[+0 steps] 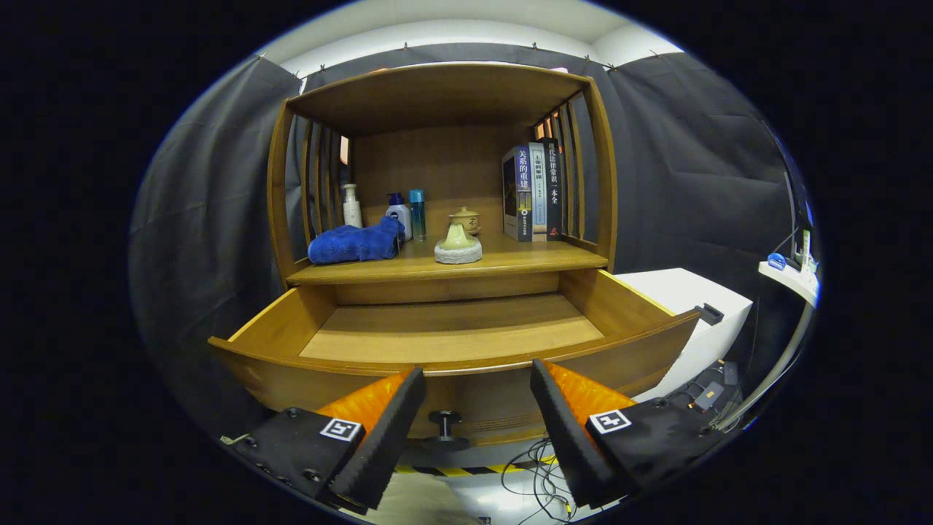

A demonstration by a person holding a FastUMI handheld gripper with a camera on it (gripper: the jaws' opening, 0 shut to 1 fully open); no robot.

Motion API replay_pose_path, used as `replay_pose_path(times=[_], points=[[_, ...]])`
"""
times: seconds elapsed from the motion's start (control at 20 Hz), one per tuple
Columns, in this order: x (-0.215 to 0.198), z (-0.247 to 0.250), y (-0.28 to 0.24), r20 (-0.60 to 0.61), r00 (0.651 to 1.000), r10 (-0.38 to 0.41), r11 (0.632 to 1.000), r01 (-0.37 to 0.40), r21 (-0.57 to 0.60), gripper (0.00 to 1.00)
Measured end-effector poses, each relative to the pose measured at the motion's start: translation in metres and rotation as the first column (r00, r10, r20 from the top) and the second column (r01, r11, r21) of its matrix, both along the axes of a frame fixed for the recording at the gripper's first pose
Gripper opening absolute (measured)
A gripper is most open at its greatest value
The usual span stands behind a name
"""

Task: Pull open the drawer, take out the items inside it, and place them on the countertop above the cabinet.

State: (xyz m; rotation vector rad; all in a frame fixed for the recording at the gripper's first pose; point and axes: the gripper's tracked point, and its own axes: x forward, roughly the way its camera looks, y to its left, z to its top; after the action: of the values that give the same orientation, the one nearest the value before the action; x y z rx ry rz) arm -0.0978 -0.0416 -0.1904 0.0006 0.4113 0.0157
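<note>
The wooden drawer [452,339] stands pulled out toward me, and its floor shows bare wood. Its dark knob [444,419] sits on the front panel, in the gap between my fingers. My gripper [477,379] is open, fingers wide apart just in front of the drawer front, holding nothing. On the countertop [525,259] above the drawer lie a blue cloth [355,243] at the left and a pale green cone-shaped item on a round white base [458,244] in the middle.
Further back on the countertop stand three bottles [397,211], a small yellow lidded pot [465,219] and upright books [532,191]. A white box [692,299] sits right of the cabinet. Cables [539,467] lie on the floor below.
</note>
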Motion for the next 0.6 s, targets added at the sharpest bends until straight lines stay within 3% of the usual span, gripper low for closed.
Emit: replay_pose_path(times=[0.6], points=[[0.096, -0.008, 0.009, -0.001, 1.000, -0.007, 1.000, 0.007, -0.018, 0.98]])
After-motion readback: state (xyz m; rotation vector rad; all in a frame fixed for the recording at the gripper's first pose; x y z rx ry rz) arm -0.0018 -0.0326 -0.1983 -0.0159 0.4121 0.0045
